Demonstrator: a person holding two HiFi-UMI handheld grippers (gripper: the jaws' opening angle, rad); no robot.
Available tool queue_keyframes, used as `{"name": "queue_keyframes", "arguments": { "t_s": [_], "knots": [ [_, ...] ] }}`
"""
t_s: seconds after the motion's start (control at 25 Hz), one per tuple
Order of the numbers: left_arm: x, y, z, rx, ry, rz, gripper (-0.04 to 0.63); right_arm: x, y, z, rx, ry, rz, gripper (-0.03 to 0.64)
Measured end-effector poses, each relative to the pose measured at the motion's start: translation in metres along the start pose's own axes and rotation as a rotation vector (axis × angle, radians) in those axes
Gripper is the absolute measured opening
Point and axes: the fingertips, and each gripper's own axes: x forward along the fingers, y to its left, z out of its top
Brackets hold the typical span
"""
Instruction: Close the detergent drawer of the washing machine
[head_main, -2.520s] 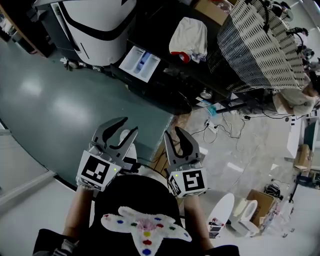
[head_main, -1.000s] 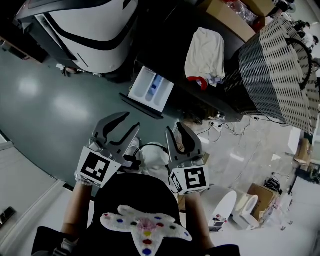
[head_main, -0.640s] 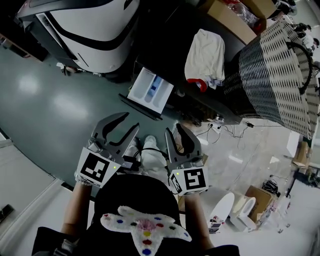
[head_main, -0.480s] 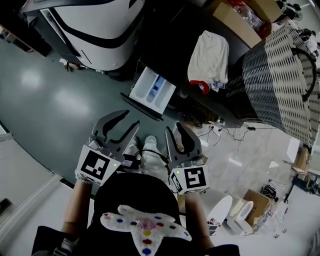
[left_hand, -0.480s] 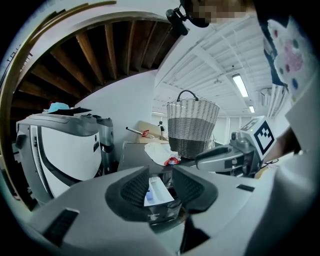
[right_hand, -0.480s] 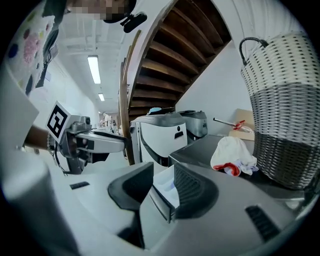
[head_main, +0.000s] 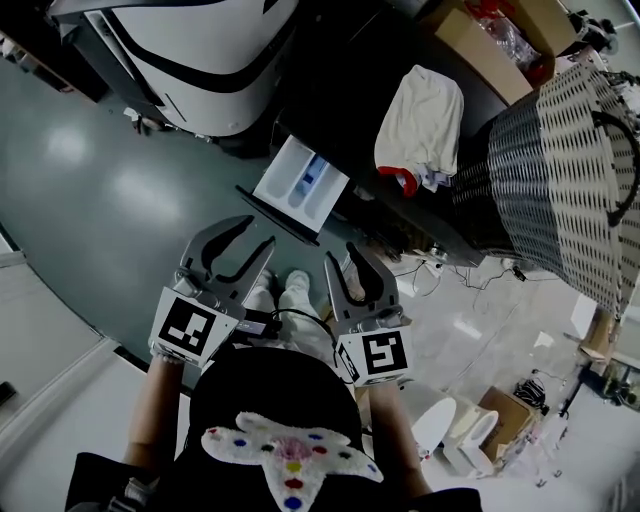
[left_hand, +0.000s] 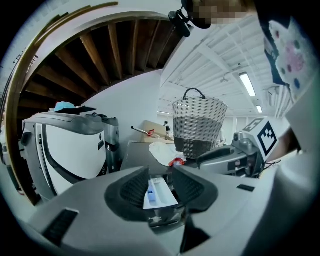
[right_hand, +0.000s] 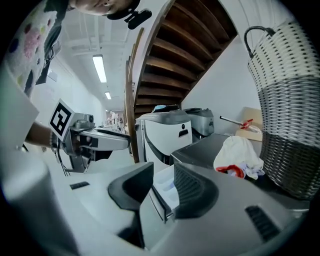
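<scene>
Left tool (head_main: 256, 234) and right tool (head_main: 341, 258) are both hanging released, jaws standing apart, gripping nothing; the drawer (head_main: 300, 178) is sitting pulled out ahead, untouched.

Lab/test space w/ laundry mock-up, not a home: washer (right_hand: 200, 147), wicker basket (head_main: 560, 160), cardboard box (head_main: 475, 40), loose cables (head_main: 470, 275) on floor, strip lights (right_hand: 99, 68), bare stair underside (right_hand: 185, 45).

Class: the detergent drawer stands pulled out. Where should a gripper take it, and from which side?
Its front panel, head-on from the front: the drawer juts straight out of the washing machine, so a square push should slide it in.
</scene>
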Motion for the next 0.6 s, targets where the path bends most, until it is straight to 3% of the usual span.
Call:
{"name": "queue_keyframes", "arguments": {
  "t_s": [0.6],
  "knots": [
    [0.013,0.021,-0.041,0.009,0.047,0.046,0.17,0.005,-0.017,-0.043,0.0,0.063,-0.01,0.12]
  ]
}}
